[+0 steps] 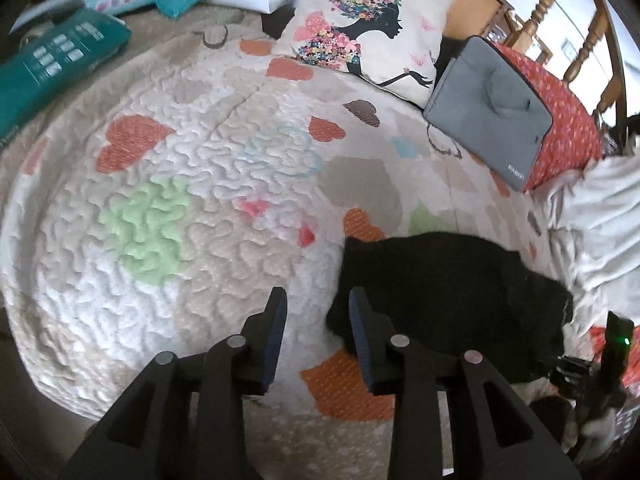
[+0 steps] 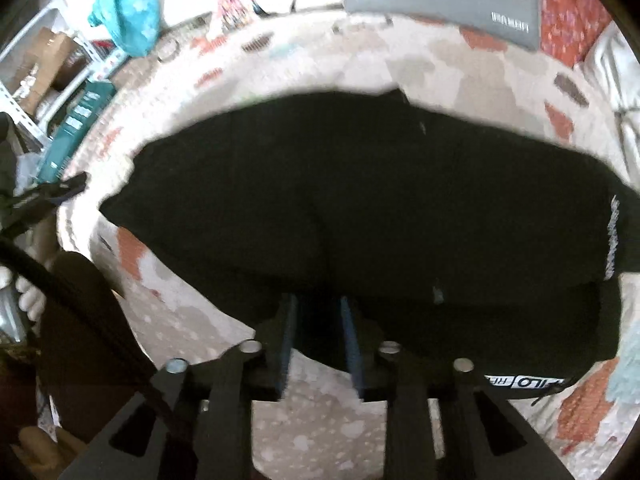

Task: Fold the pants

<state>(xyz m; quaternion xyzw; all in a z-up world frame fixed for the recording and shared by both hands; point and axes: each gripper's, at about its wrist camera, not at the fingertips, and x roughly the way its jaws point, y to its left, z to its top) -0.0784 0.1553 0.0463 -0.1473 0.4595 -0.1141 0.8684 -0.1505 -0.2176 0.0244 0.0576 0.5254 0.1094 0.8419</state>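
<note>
The black pants [image 1: 440, 292] lie folded in a compact bundle on the quilted bedspread [image 1: 180, 184] with heart shapes. My left gripper [image 1: 316, 300] hangs open over the bare quilt just left of the bundle, its right finger [image 1: 358, 312] at the cloth's left edge, and nothing sits between the pads. In the right wrist view the pants [image 2: 360, 200] fill the middle, with a printed waistband label [image 2: 524, 382] at the near right. My right gripper [image 2: 318, 302] stands open over the bundle's near edge, with black cloth showing in the gap but not pinched.
A pillow with a printed silhouette [image 1: 360, 32], a grey case [image 1: 488, 120] on a red patterned cushion [image 1: 572, 128] and a teal package [image 1: 52, 64] ring the far side. Crumpled white cloth [image 1: 600, 208] lies right of the pants. Wooden chair legs [image 1: 580, 20] stand beyond the bed.
</note>
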